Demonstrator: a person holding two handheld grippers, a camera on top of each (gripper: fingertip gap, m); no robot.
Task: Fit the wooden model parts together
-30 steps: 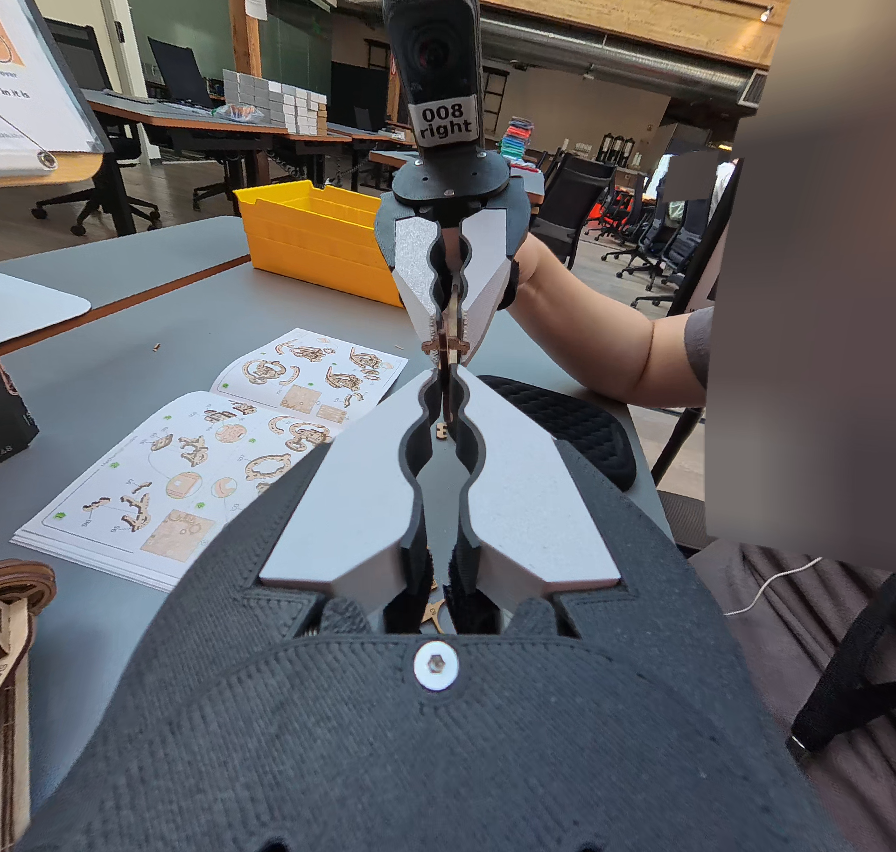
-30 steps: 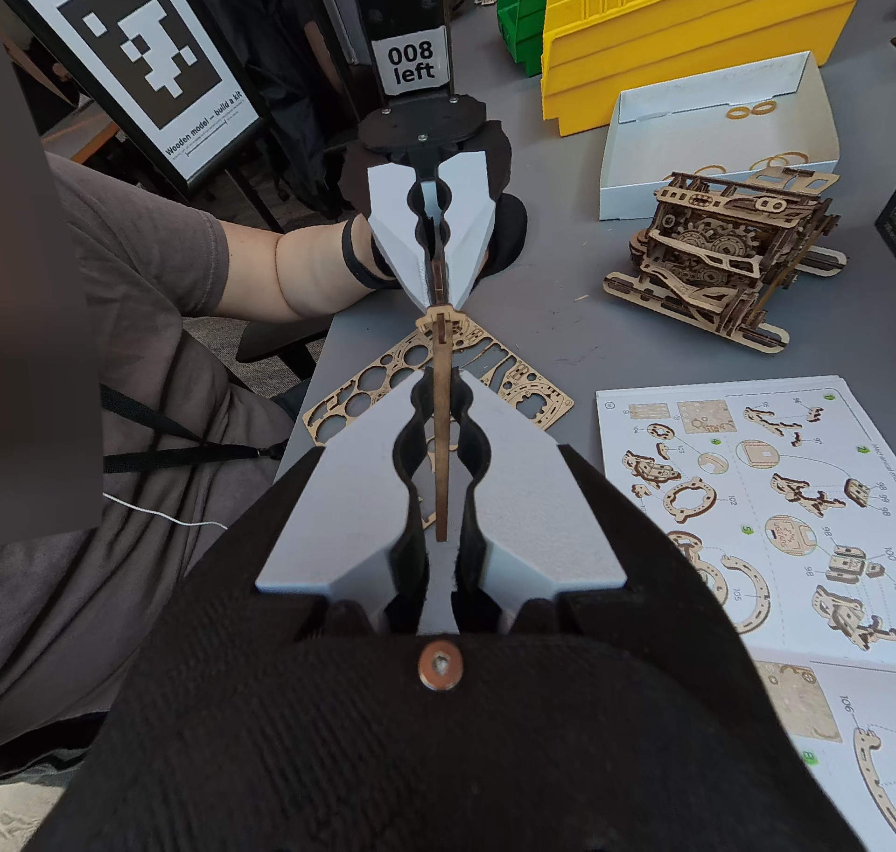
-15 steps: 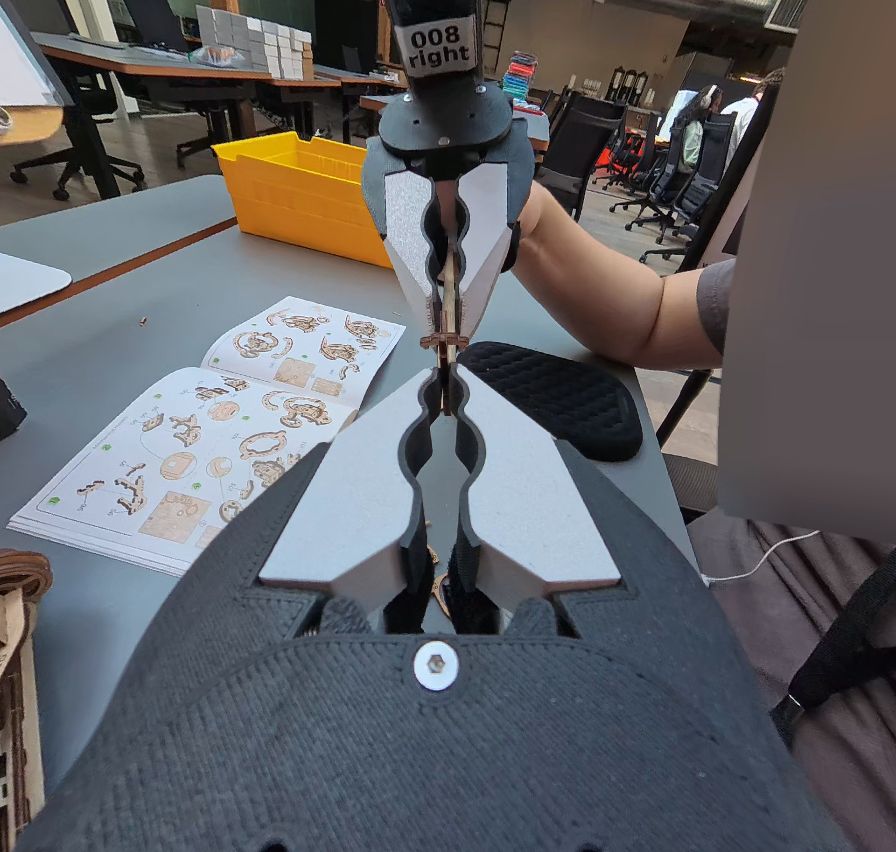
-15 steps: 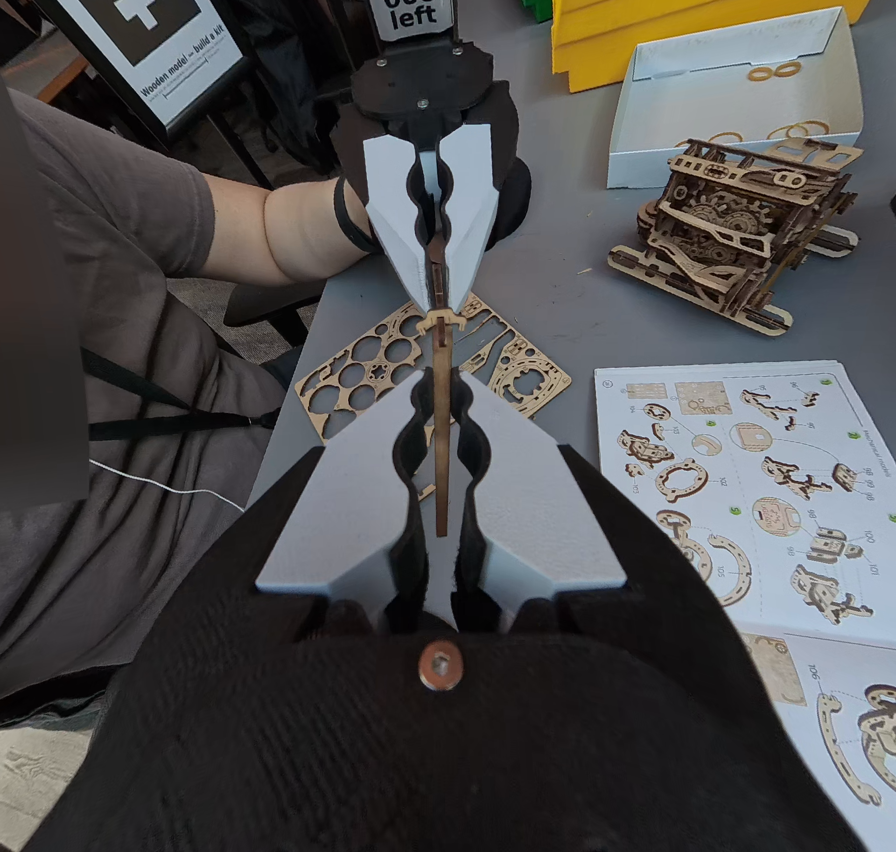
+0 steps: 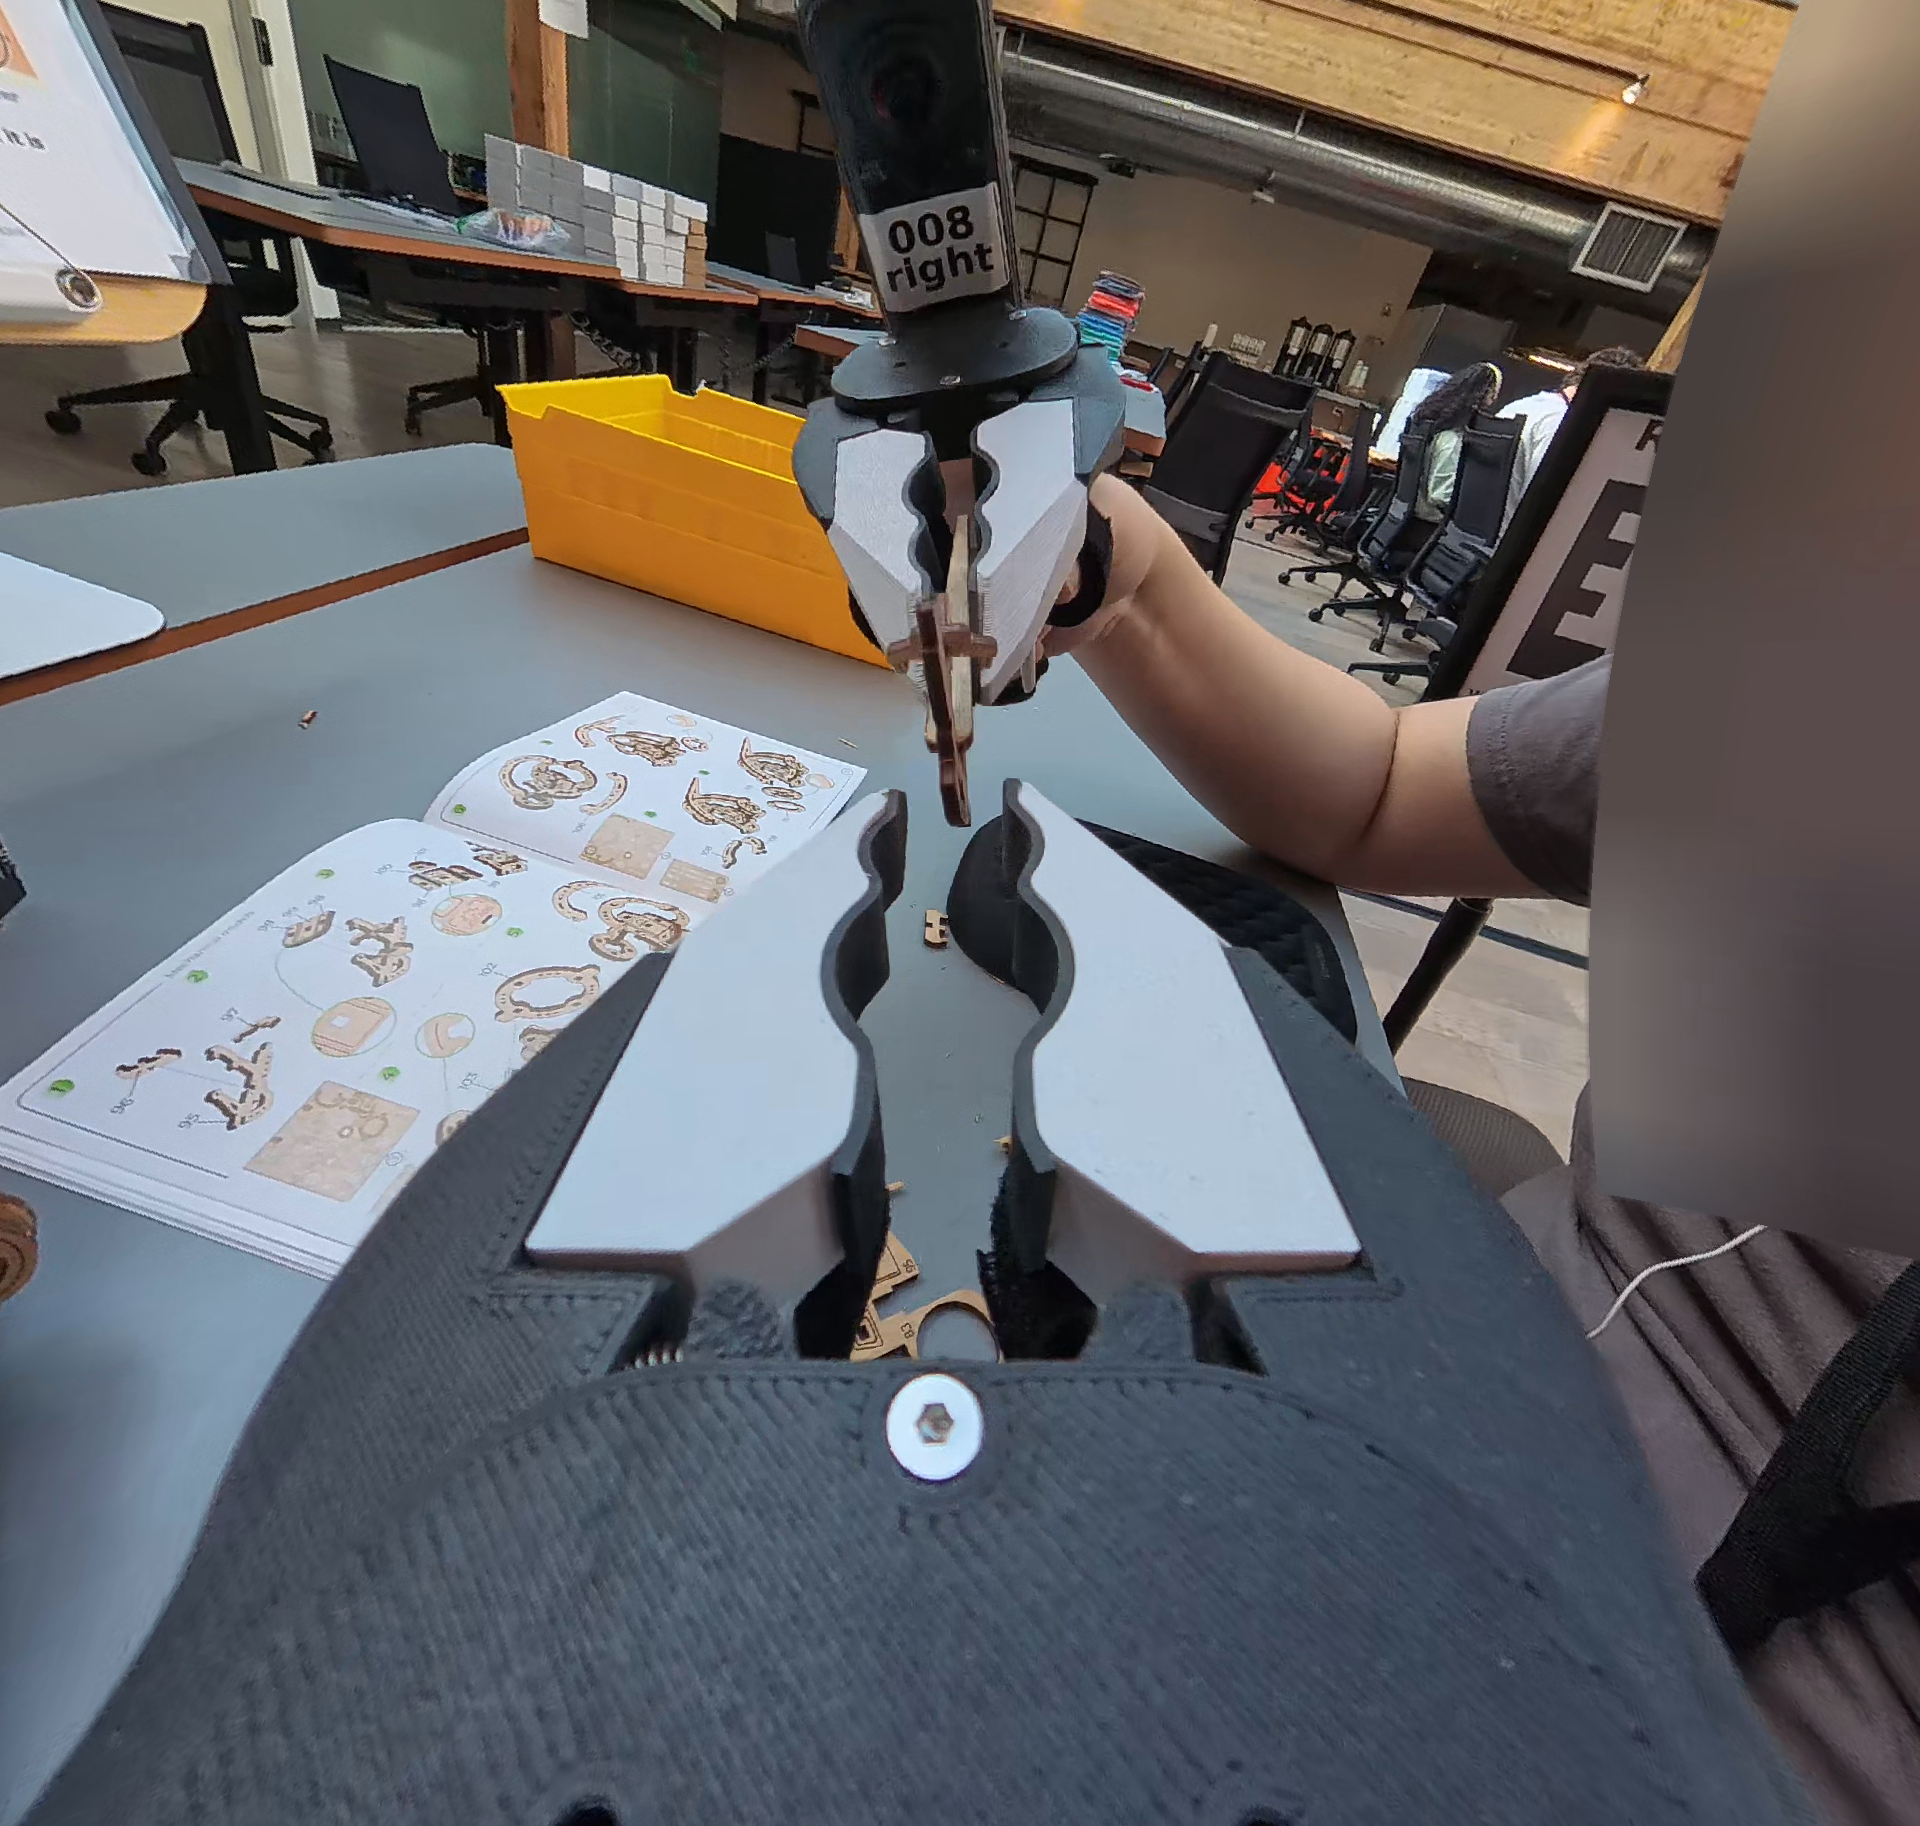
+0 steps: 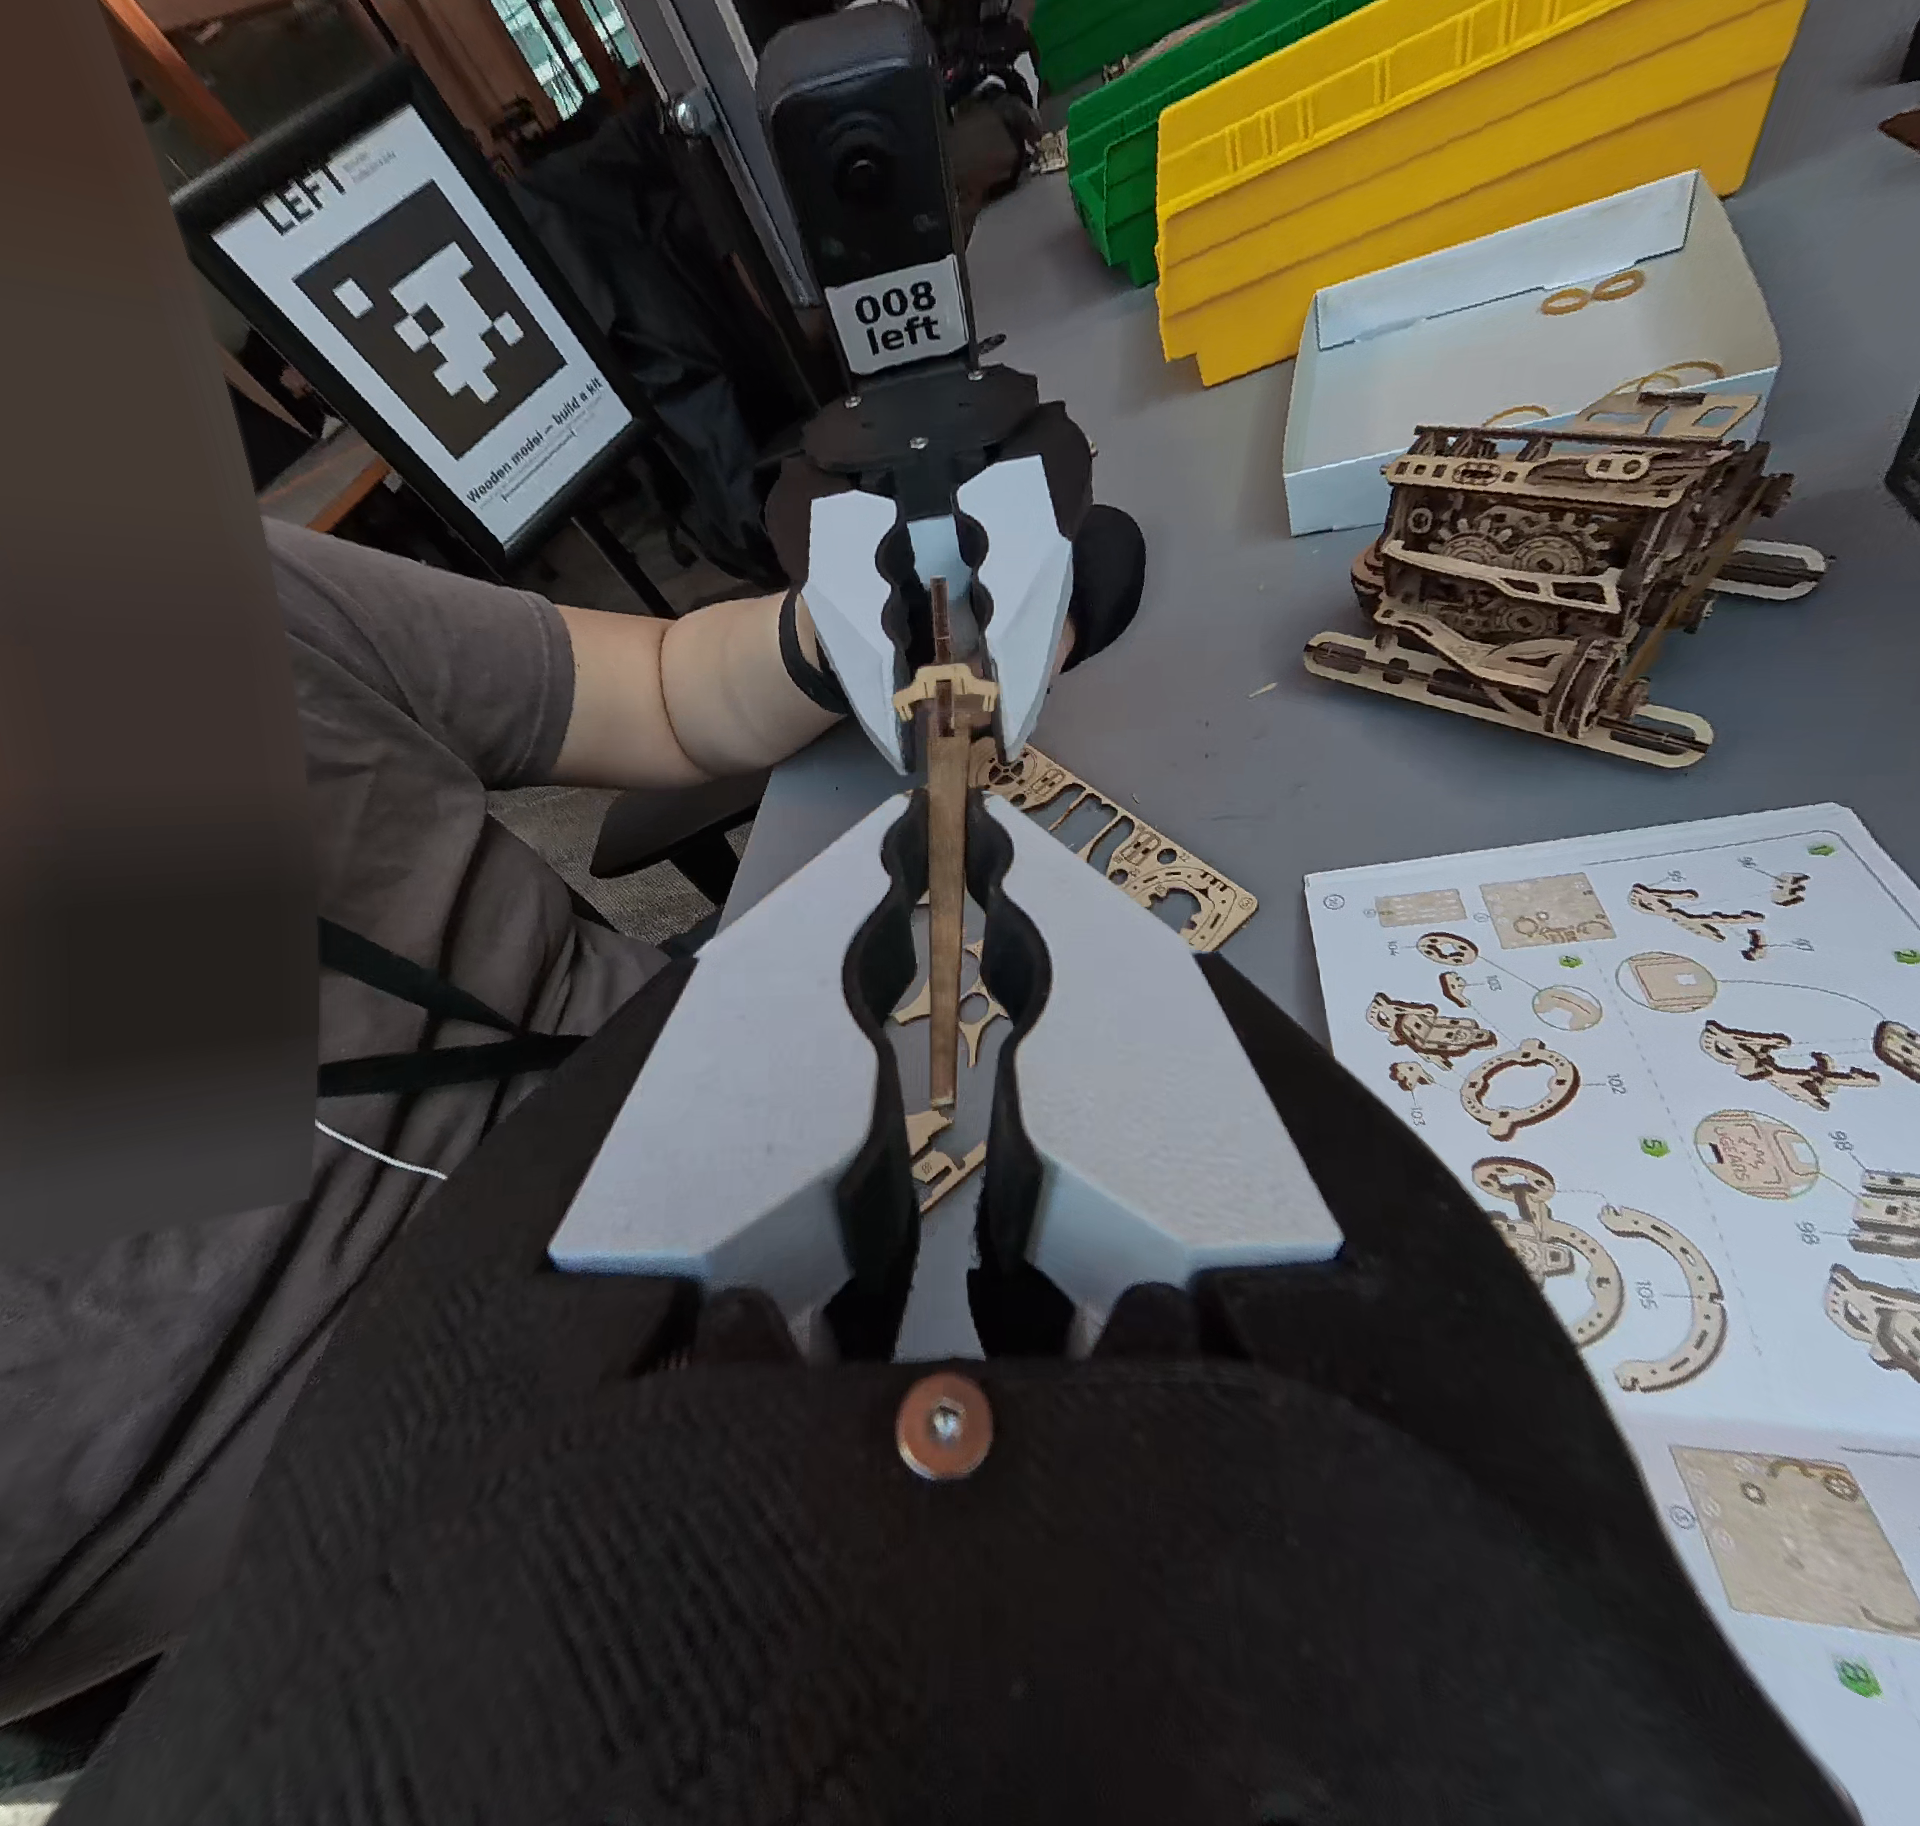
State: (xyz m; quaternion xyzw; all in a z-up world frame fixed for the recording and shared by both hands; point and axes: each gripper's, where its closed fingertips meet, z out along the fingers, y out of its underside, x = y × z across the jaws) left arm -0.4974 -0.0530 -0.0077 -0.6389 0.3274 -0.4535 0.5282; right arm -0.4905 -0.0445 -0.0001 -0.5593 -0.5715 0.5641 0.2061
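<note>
My right gripper (image 6: 948,820) is shut on a thin wooden strip (image 6: 943,945), seen edge-on. A small wooden cross piece (image 6: 940,701) sits fitted across the strip near its far end. My left gripper (image 5: 954,808) is open and empty, its jaws a little apart. In the left wrist view the strip (image 5: 954,737) hangs out of the right gripper (image 5: 951,633), with the cross piece (image 5: 940,646) on it and its tip just above my open fingertips. In the right wrist view the strip's far end reaches between the fingers of the left gripper (image 6: 945,732).
An open instruction booklet (image 5: 416,945) (image 6: 1662,1101) lies on the grey table. A built wooden model (image 6: 1558,571), a white box (image 6: 1507,353), yellow (image 6: 1455,166) and green (image 6: 1122,31) bins stand behind. A punched-out wooden sheet (image 6: 1122,851) and a black pad (image 5: 1226,924) lie below. My two grippers' fingertips are within a few centimetres of each other. Left tips and right tips are each some 20 cm from the built wooden model (image 6: 1558,571).
My left gripper has opened and let go of the part. The cross piece stays on the strip held by the right gripper. The two grippers have drawn slightly apart.
</note>
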